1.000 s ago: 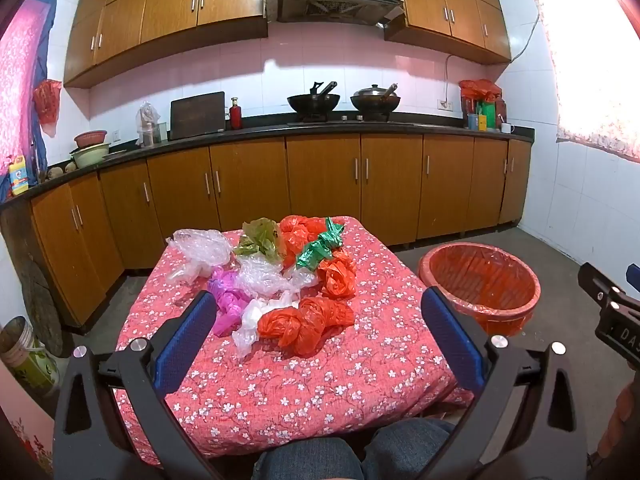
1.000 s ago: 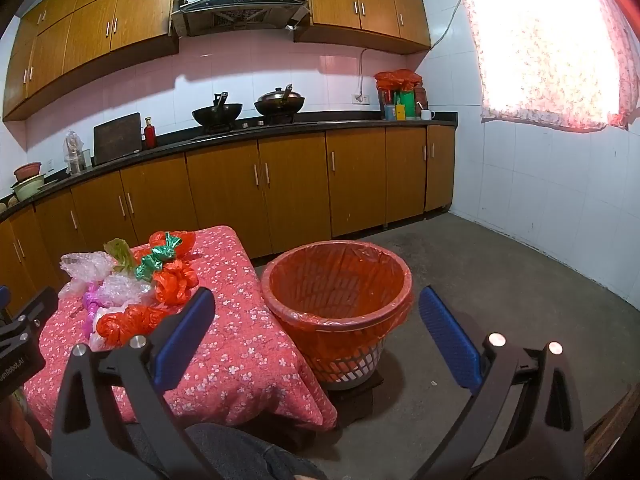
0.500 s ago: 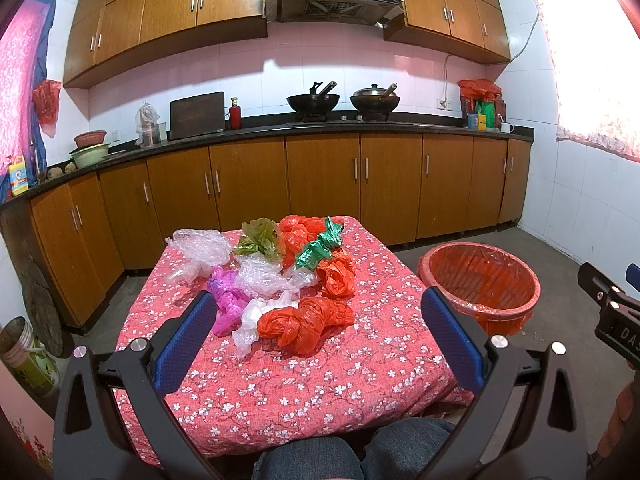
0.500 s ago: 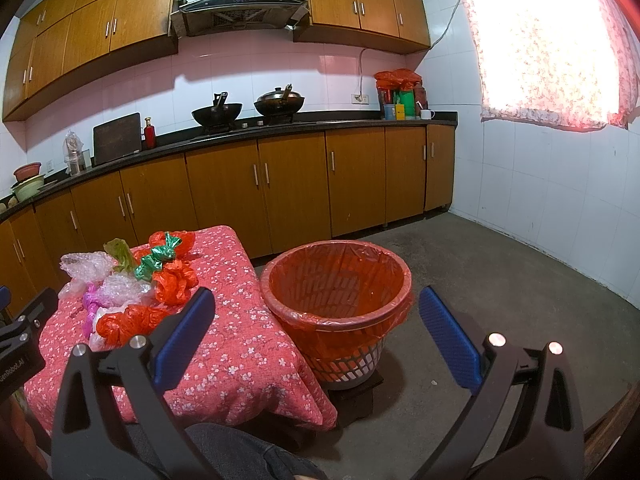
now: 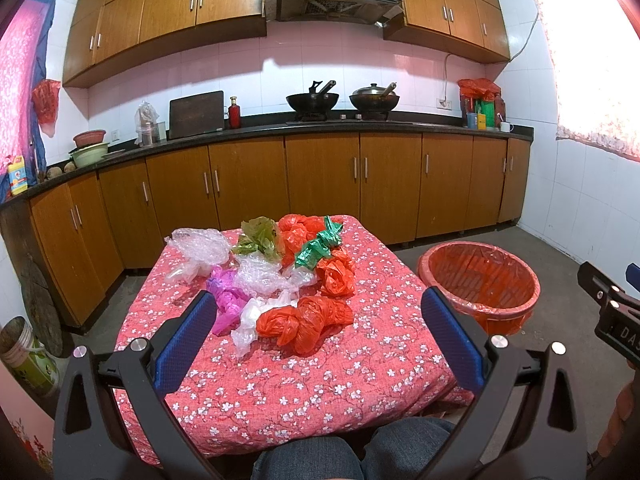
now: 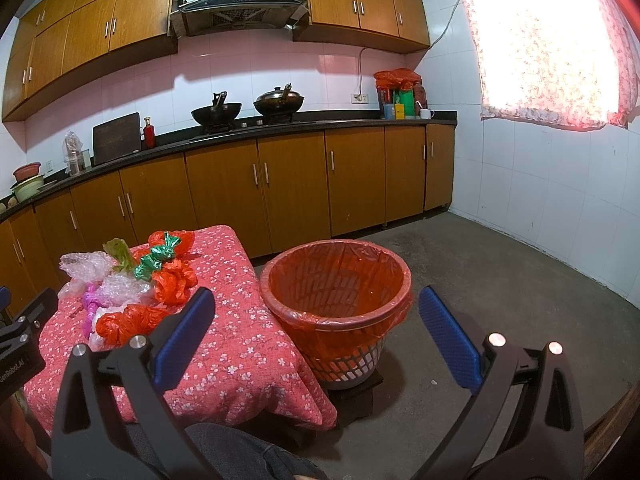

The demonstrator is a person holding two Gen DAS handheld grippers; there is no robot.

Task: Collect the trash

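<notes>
While both grippers, left [image 5: 320, 336] and right [image 6: 316, 334], hang wide open and empty, crumpled bags [image 5: 280, 276] lie heaped on the table [image 5: 320, 384]; the lined bin [image 6: 338, 292] stands just beside it, knees [image 5: 352, 456] below.

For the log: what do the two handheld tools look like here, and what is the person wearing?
Both the left tool and right tool share one build: black Y-shaped frames, silver round bolt heads, and textured blue pads on the fingers. White lettering marks each body where the other camera catches it, cut off at the frame edge. No cables visible. The person wears blue-grey denim trousers.
</notes>
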